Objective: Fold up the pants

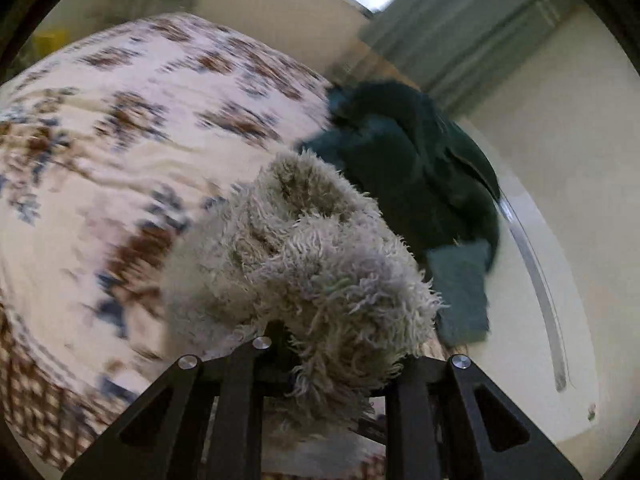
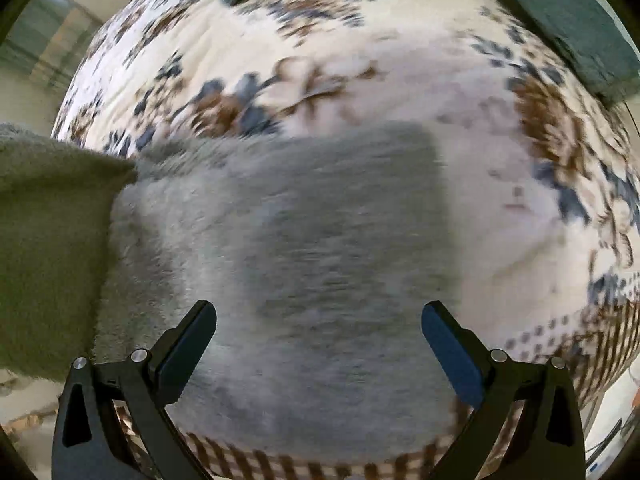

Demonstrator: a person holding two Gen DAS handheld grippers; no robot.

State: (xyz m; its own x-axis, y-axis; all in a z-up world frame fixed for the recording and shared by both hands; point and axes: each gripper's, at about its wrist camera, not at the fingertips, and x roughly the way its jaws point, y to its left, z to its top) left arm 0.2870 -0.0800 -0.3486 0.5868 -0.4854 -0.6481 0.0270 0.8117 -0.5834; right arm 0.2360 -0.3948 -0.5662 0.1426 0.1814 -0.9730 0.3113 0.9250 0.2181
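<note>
**Left fingers clenched on the fleece, right fingers spread above it**

The left gripper (image 1: pixel 280 360) has its black fingers clamped on a bunched handful of the shaggy grey fleece pants (image 1: pixel 304 248), and the fabric balloons up in front of the lens, hiding the fingertips. Beyond that bunch, a dark green garment (image 1: pixel 416 172) lies crumpled at the far edge of the bed with the cream, brown and blue floral bedspread (image 1: pixel 120 152). Over to the right gripper (image 2: pixel 320 344): its fingers (image 2: pixel 188 344) stand wide apart, released, gripping nothing, pointing down over the pants (image 2: pixel 320 240), which lie spread flat on the bedspread (image 2: pixel 500 200). At the left edge of that view, a fold of the same fleece rises off the bed. Both views are blurred.
</note>
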